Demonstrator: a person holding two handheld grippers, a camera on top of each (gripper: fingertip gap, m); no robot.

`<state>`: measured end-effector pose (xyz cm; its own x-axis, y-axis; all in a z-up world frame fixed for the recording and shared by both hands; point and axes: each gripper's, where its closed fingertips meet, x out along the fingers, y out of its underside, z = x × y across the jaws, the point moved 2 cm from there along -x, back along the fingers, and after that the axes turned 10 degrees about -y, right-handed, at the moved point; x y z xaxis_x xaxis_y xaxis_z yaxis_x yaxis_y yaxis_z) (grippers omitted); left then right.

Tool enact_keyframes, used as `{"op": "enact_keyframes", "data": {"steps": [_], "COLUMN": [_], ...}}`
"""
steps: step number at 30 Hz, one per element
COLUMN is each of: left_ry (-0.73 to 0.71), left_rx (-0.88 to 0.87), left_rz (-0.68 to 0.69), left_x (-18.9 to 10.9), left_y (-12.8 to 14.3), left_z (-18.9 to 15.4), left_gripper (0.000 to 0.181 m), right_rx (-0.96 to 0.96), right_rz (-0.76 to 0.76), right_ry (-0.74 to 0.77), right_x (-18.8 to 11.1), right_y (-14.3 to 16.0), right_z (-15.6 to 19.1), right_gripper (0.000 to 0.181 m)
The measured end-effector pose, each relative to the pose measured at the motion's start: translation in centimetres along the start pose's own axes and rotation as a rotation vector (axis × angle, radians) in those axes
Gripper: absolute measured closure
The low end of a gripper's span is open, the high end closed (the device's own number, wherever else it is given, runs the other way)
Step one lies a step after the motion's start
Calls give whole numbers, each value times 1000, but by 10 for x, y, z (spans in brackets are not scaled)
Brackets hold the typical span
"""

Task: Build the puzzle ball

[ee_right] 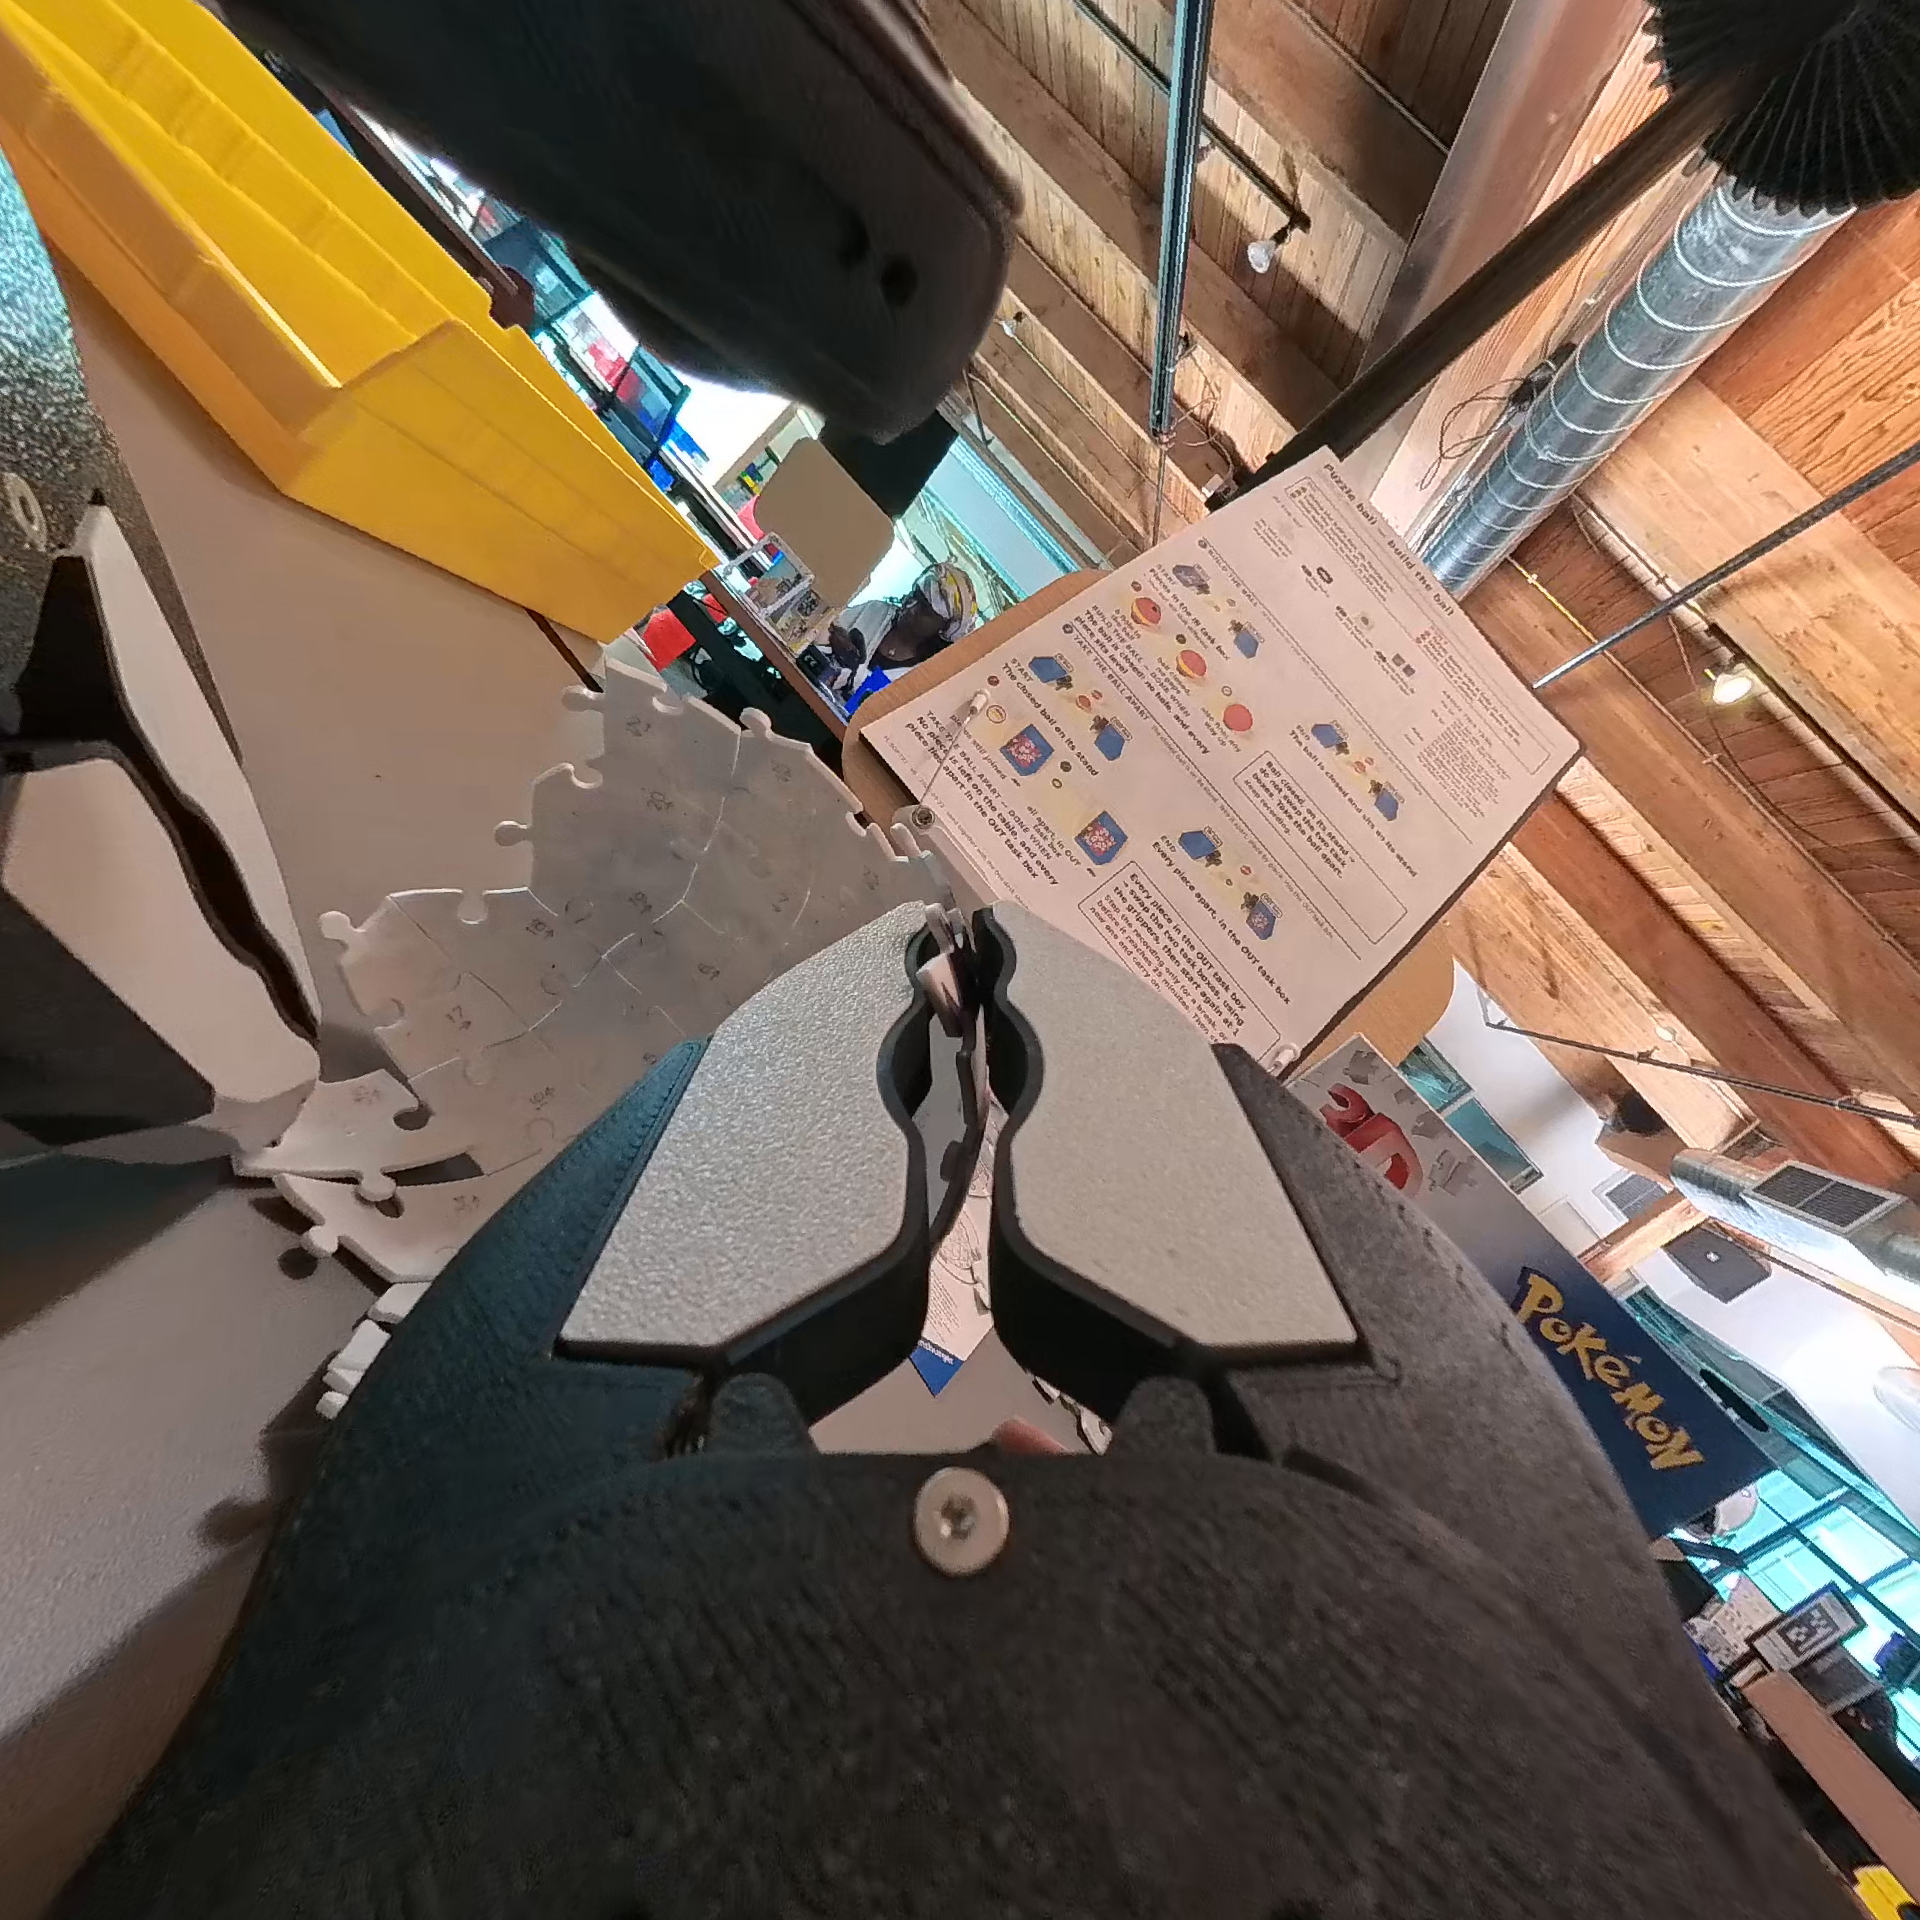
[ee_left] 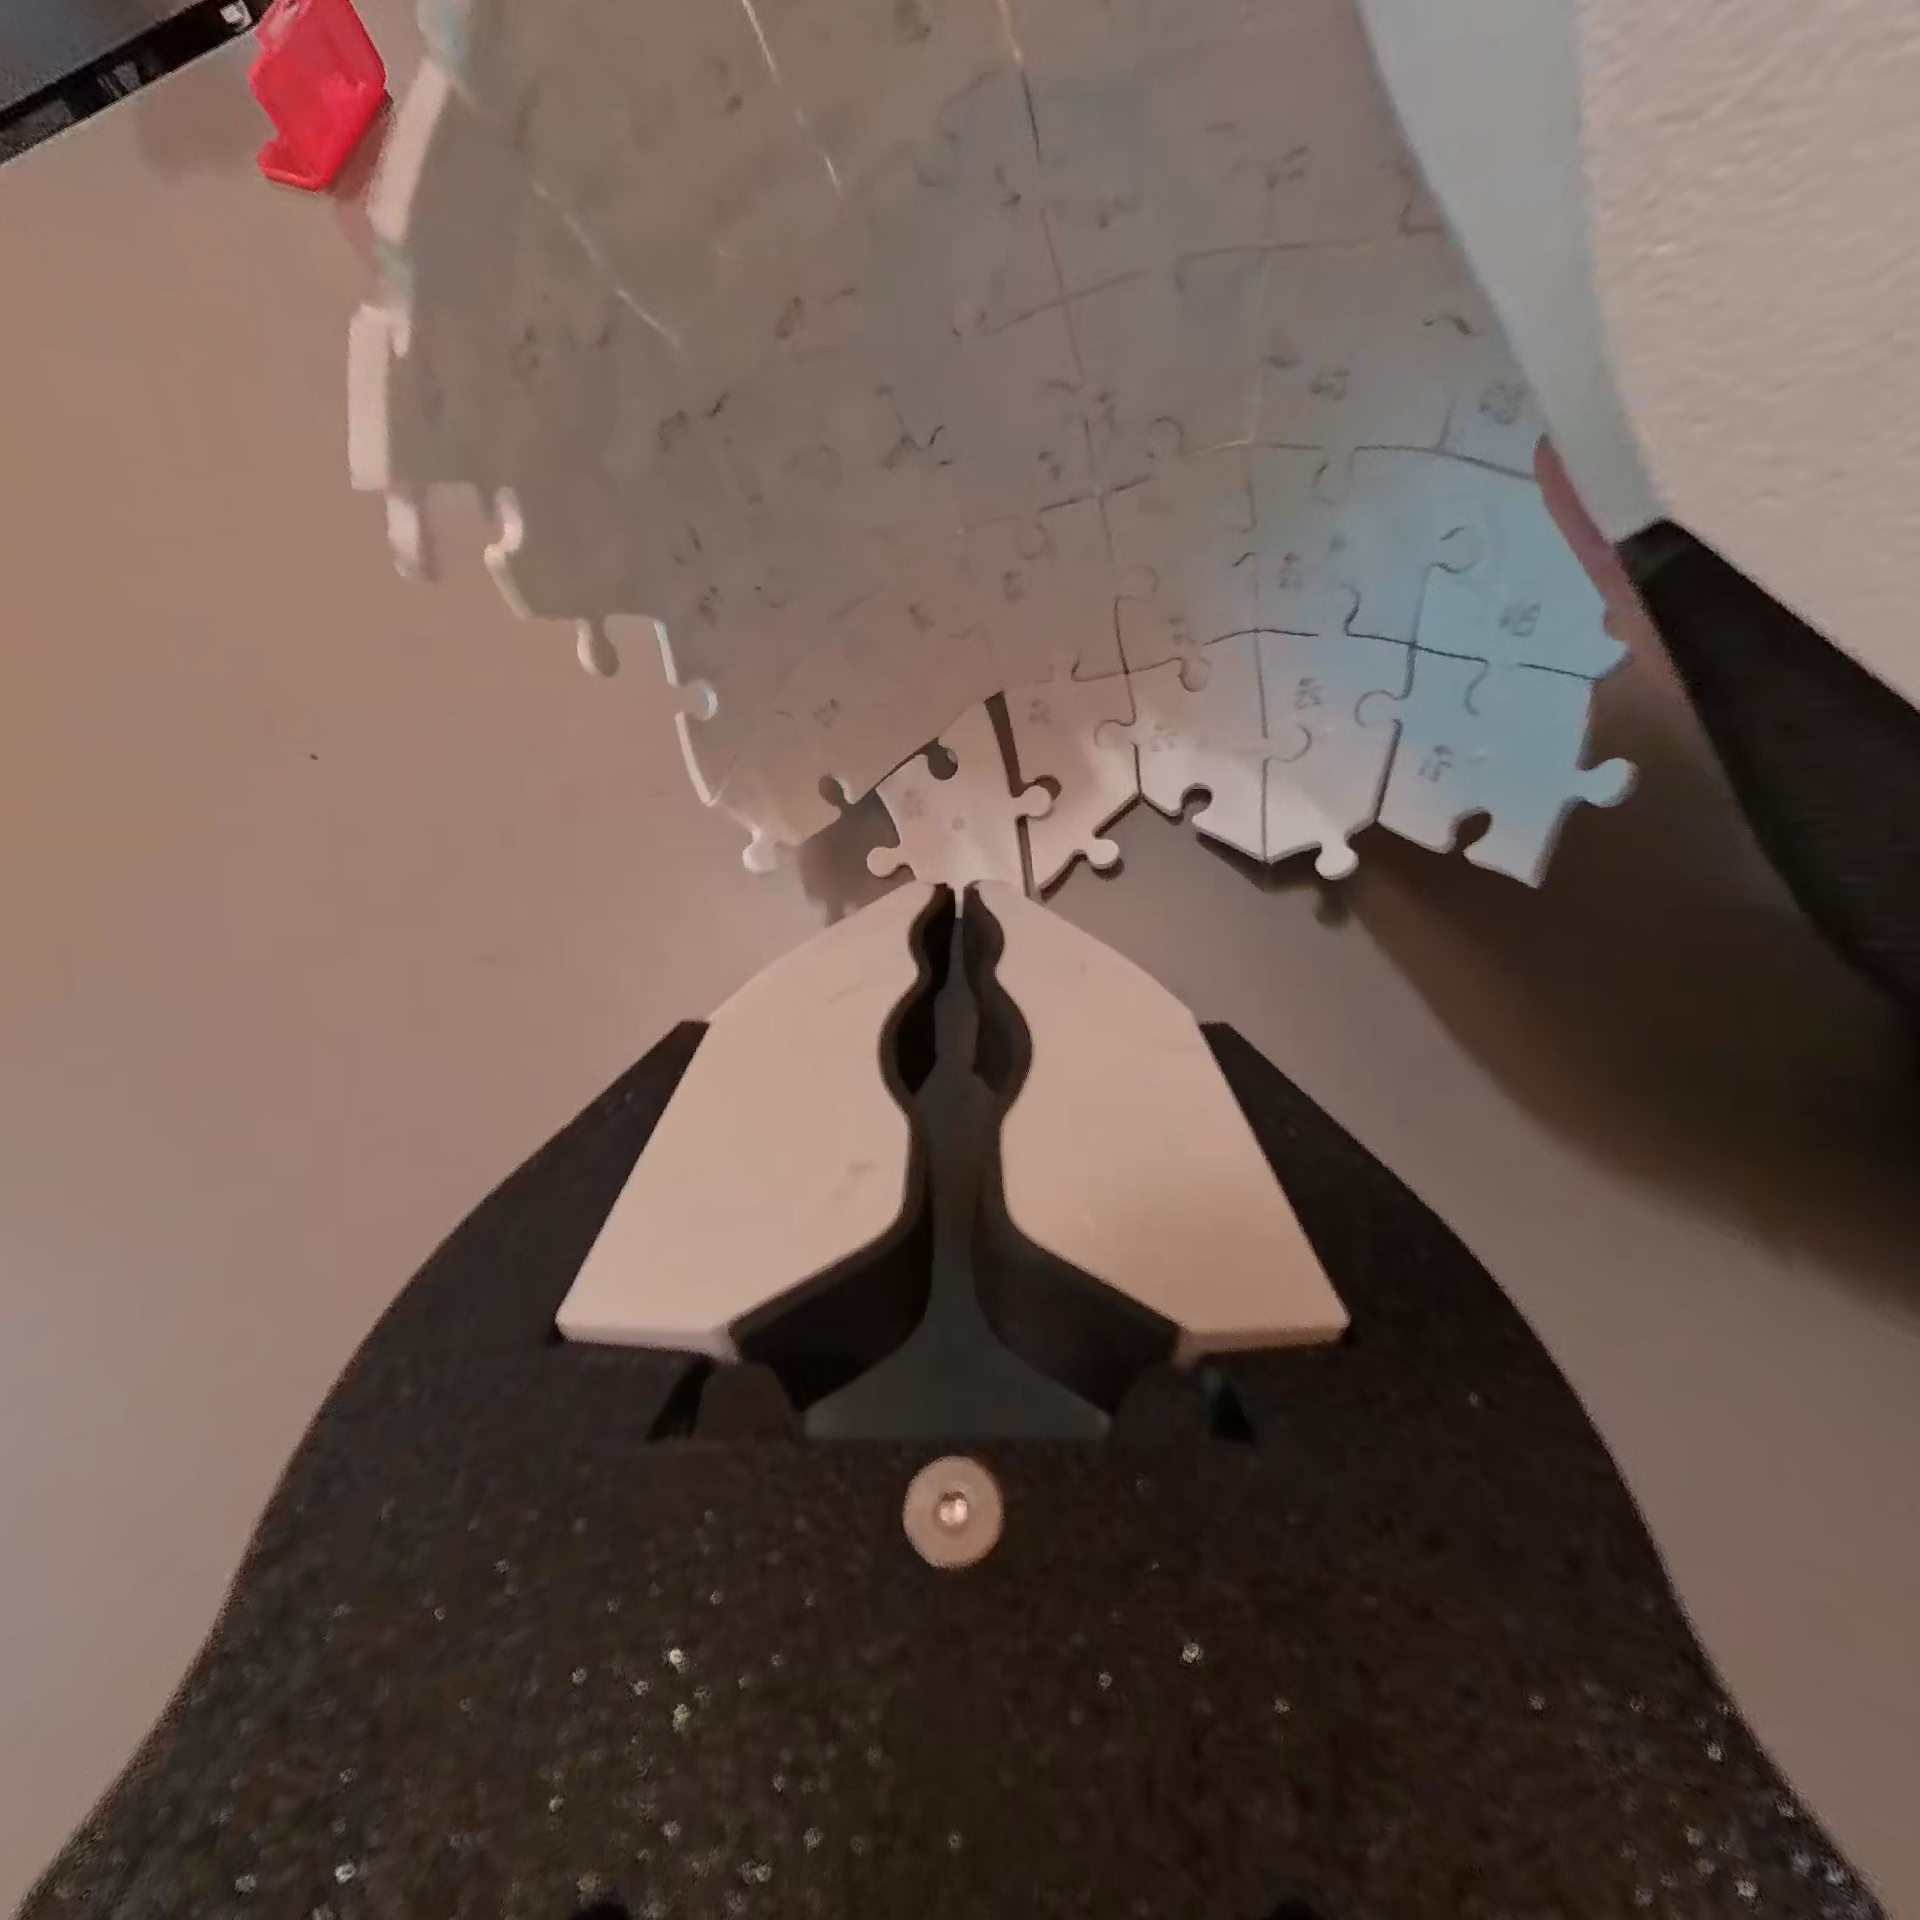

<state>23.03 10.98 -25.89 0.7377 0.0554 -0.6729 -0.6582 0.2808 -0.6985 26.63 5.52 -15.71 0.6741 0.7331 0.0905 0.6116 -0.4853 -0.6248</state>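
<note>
The partly built puzzle ball is a curved white shell of joined pieces, its numbered inner side facing the left wrist view, held above the beige table. My left gripper is shut on a piece at the shell's lower edge. My right gripper is shut on another edge of the shell, seen edge-on between its fingers. The shell spreads to the left in the right wrist view. The right gripper's black body shows at the shell's right side. The left gripper's white finger shows at far left.
A red block lies on the table at the far left. A yellow bin stands behind the shell. An instruction sheet on a board and a blue puzzle box stand to the right. A pale wall is close.
</note>
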Motion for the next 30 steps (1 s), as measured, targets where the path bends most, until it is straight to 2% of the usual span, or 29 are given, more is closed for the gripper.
{"op": "enact_keyframes", "data": {"steps": [3, 10, 19, 26, 30], "left_ry": [-35, -11, 1, 19, 22], "left_rx": [-8, -78, -36, 71, 199], "left_rz": [20, 57, 34, -37, -92], "left_x": [0, 5, 8, 7, 5], "left_y": [2, 2, -3, -7, -13], "left_z": [5, 9, 8, 5, 1], "left_gripper": [173, 180, 181, 181, 181], "right_rx": [0, -1, -1, -1, -1], "right_rz": [0, 0, 0, 0, 1], "right_ry": [0, 0, -1, -1, 0], "right_x": [0, 0, 0, 0, 0], "right_y": [0, 0, 0, 0, 0], "right_z": [0, 0, 0, 0, 0], "right_gripper": [175, 175, 175, 175, 175]}}
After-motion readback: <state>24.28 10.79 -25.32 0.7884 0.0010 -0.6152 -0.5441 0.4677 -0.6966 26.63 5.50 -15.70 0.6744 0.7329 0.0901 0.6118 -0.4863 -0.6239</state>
